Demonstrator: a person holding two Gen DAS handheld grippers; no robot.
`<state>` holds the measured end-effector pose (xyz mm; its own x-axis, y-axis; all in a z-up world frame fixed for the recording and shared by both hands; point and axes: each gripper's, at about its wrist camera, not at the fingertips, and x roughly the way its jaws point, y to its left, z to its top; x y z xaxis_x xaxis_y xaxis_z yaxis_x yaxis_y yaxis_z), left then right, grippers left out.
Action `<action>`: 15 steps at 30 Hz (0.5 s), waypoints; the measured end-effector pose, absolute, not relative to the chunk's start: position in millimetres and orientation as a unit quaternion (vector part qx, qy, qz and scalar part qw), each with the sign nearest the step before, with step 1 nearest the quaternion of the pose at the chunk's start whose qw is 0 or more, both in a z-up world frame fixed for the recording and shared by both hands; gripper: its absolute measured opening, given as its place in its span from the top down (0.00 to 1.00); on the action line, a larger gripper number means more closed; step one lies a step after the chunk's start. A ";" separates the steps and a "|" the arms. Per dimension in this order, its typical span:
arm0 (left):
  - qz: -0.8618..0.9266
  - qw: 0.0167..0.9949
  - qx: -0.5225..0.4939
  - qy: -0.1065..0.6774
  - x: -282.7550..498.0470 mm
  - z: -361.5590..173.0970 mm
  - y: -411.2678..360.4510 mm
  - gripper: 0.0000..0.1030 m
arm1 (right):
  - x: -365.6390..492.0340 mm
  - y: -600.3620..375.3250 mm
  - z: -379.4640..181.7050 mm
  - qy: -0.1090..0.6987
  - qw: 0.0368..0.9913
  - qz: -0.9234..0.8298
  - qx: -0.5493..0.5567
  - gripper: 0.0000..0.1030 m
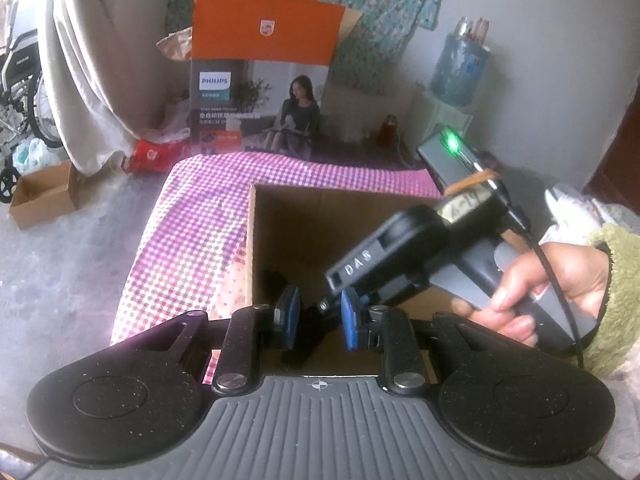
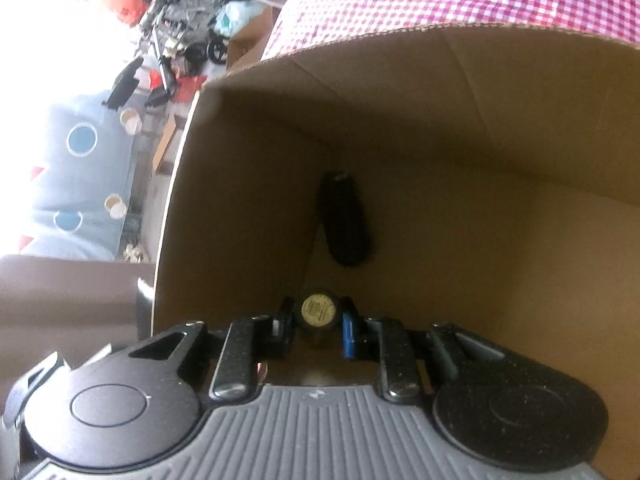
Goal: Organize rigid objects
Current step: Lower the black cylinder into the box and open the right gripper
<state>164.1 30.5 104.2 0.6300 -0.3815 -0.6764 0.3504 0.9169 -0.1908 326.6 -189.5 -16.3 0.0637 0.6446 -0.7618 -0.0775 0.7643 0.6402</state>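
An open cardboard box (image 1: 252, 240) stands on a pink checked cloth (image 1: 188, 240). My left gripper (image 1: 319, 318) hovers at the box's near rim, blue pads close together. Dark shapes show in the gap, and I cannot tell whether anything is gripped. A hand (image 1: 548, 284) in a green fleece sleeve holds the right gripper's black body (image 1: 360, 268), angled down into the box. In the right wrist view my right gripper (image 2: 317, 316) is deep inside the box (image 2: 440, 120), shut on a small dark cylinder with a gold top (image 2: 318, 307). A black oblong object (image 2: 344, 220) lies on the box floor just ahead.
Beyond the cloth stands a tall orange and grey Philips carton (image 1: 260, 72), with a red bag (image 1: 154, 156) beside it. A small open carton (image 1: 44, 196) and a wheelchair (image 1: 20, 92) are on the floor at left. A water bottle on a dispenser (image 1: 460, 68) stands at the back right.
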 end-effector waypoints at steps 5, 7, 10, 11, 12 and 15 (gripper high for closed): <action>-0.204 0.905 -0.019 0.372 163.4 106.1 30.1 0.79 | 327.6 -182.4 -16.0 0.645 0.685 0.273 0.201 0.75; -0.204 0.905 -0.019 0.373 164.3 105.2 29.8 0.79 | 330.5 -178.1 -16.4 0.643 0.688 0.270 0.199 0.74; -0.200 0.905 -0.018 0.376 165.4 103.7 30.2 0.78 | 336.4 -171.1 -18.7 0.640 0.695 0.262 0.196 0.63; -0.199 0.905 -0.018 0.377 164.8 103.5 30.8 0.78 | 338.1 -171.5 -18.0 0.638 0.697 0.258 0.200 0.50; -0.197 0.905 -0.019 0.377 163.7 103.4 31.1 0.78 | 339.0 -172.7 -18.7 0.636 0.699 0.255 0.205 0.45; -0.196 0.906 -0.021 0.376 160.9 105.5 35.4 0.77 | 336.9 -177.7 -17.0 0.631 0.703 0.247 0.217 0.41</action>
<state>160.9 35.4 105.5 0.6408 -0.3705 -0.6724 0.3383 0.9225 -0.1858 336.9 -177.7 -17.0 0.0823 0.6210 -0.7794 -0.0727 0.7838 0.6168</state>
